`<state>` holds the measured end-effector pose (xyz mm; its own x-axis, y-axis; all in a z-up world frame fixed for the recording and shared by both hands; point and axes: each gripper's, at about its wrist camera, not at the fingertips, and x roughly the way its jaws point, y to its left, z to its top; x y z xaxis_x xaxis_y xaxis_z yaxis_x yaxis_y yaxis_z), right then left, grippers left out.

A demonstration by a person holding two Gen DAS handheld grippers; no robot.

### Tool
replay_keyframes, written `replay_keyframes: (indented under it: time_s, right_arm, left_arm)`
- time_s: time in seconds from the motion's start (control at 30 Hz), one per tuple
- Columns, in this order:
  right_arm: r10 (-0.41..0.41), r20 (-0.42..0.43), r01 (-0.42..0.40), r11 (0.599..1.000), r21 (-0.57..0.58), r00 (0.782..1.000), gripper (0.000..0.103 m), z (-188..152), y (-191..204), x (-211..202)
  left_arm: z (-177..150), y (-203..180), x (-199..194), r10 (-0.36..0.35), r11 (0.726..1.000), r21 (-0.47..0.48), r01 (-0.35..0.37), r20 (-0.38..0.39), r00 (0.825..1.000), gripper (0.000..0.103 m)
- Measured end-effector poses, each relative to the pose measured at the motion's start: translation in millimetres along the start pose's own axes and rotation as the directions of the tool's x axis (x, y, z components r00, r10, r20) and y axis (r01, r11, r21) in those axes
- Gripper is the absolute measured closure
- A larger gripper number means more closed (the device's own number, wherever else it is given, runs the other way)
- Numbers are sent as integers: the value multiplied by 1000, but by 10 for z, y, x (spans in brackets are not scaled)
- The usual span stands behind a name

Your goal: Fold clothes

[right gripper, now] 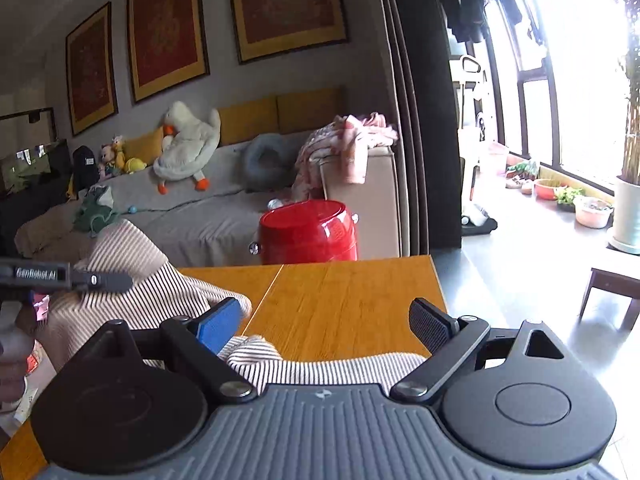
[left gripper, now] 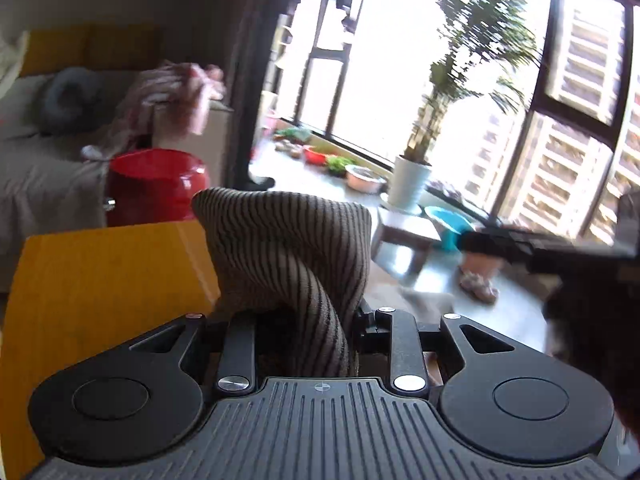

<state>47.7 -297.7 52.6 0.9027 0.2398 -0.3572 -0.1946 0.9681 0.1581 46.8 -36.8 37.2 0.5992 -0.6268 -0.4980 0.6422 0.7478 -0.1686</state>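
Left wrist view, blurred. Orange surface (left gripper: 100,276) at left. Left gripper (left gripper: 304,320) is clamped on a striped garment (left gripper: 288,240); the cloth is twisted between the jaws and bunches up above them, lifted off the surface. Far left: grey sofa (left gripper: 36,184) and red stool (left gripper: 154,188). Far right: potted plant (left gripper: 416,176) by a bright window (left gripper: 400,60). A dark gripper tip, blurred, enters from the right edge.

Right wrist view. At far left, the left gripper (right gripper: 96,280) pinches the garment (right gripper: 136,280), which rises in a peak there. From that peak the cloth drapes down onto the surface (right gripper: 340,304) and runs near, along the front edge, passing under the right gripper (right gripper: 324,320). Right gripper stands wide open: blue-padded finger (right gripper: 218,320) at left just beside the cloth, black ribbed finger (right gripper: 432,324) at right, bare surface between them. Whether either finger touches the cloth cannot be told.

Beyond the surface: stool (right gripper: 308,232), sofa (right gripper: 200,220) with a plush goose (right gripper: 186,144) and pink clothes (right gripper: 348,144) on its arm. Three framed pictures (right gripper: 168,28) on the wall. Window (right gripper: 580,60) at far right.
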Motion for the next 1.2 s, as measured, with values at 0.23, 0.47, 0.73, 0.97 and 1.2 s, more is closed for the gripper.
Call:
replay_keyframes:
  time_s: [0.23,0.47,0.73,0.97,1.2]
  right_arm:
    - [23,2,-23,1000,4,1000,10,77,15,-13]
    - [181,-56,-181,983,-3,982,9,190,390,221]
    - [22,-213,-48,992,-115,977,9,-164,517,554]
    - [-78,-288,87,996,18,955,9,-548,-94,197]
    - [-21,-347,97,974,203,937,9,-697,-395,339]
  left_arm:
    - [-482,-390,77,-179,978,77,193,-156,971,47]
    - [-520,-244,52,-119,992,21,124,-157,980,38]
    - [-460,-251,-111,-47,997,50,53,-123,991,28]
    - [-250,-263,-87,-15,998,56,20,-80,997,24]
    - [-2,236,338,246,967,-44,-251,-91,965,17]
